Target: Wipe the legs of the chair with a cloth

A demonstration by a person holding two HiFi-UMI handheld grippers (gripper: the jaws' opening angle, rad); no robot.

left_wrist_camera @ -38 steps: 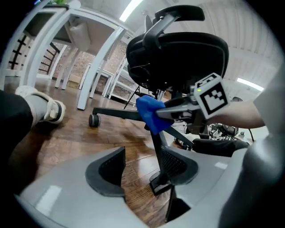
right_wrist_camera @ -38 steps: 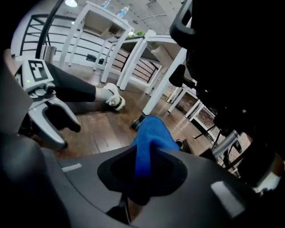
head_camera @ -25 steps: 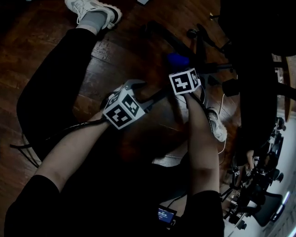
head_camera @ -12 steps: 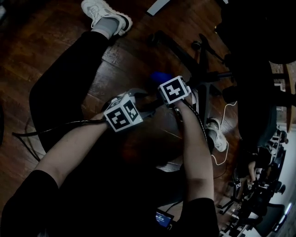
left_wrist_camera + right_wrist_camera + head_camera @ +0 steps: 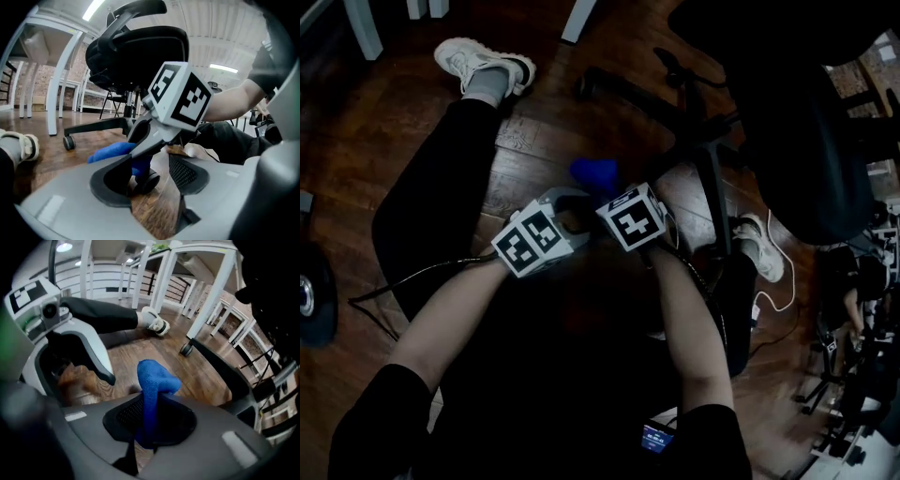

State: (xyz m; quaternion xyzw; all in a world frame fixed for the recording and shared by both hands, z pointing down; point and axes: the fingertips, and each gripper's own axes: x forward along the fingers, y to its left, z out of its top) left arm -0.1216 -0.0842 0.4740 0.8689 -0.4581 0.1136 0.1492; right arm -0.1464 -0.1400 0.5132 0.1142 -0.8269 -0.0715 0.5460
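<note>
Head view: cloth [image 5: 594, 172] near chair leg [image 5: 633, 94], apart.

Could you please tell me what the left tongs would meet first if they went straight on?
Probably the right gripper, crossing just ahead with the cloth in its tongs; depth is hard to judge.

Dim, underexposed head view (gripper views brighter, fisheye-warped edges)

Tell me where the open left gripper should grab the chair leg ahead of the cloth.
Mid-span of the chair leg, coming from above with jaws astride it: it's a narrow bar lying low and near level, and the wheel end would likely roll. The left gripper is open.
</note>
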